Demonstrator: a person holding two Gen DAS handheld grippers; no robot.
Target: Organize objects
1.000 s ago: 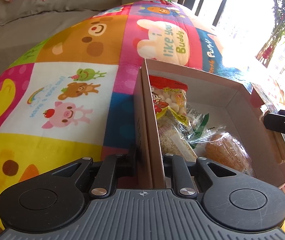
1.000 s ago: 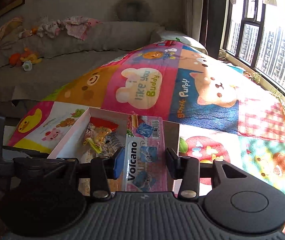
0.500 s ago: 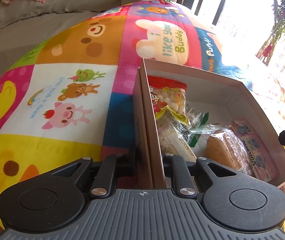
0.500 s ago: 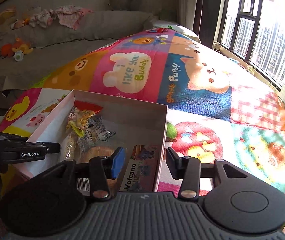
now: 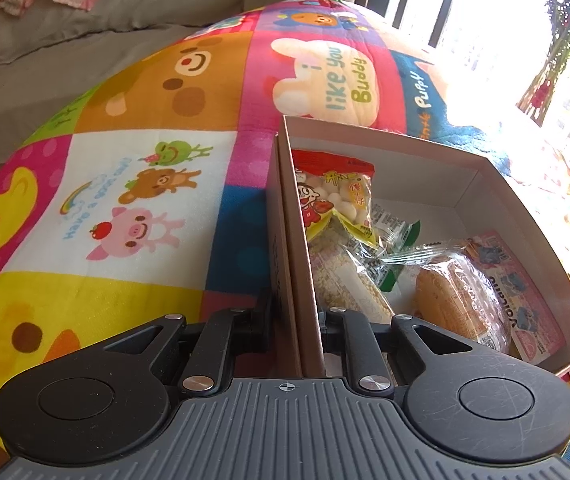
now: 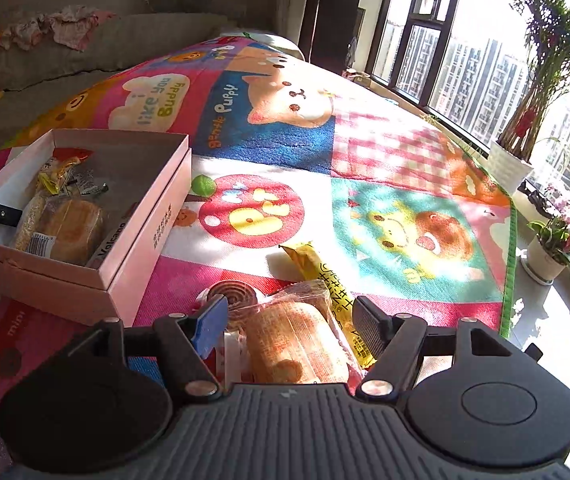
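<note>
risk: the right gripper (image 6: 287, 322), standing wide open, is straddling the wrapped bread (image 6: 297, 344) with the yellow packet (image 6: 331, 284) crowding its right finger; closing could be pinching both. the left gripper (image 5: 295, 316) is clamping the near wall of the box (image 5: 485, 176), which is sitting ahead-left of the right gripper.

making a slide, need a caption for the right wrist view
Open right tool poised over a wrapped bread beside the pink box.
</note>
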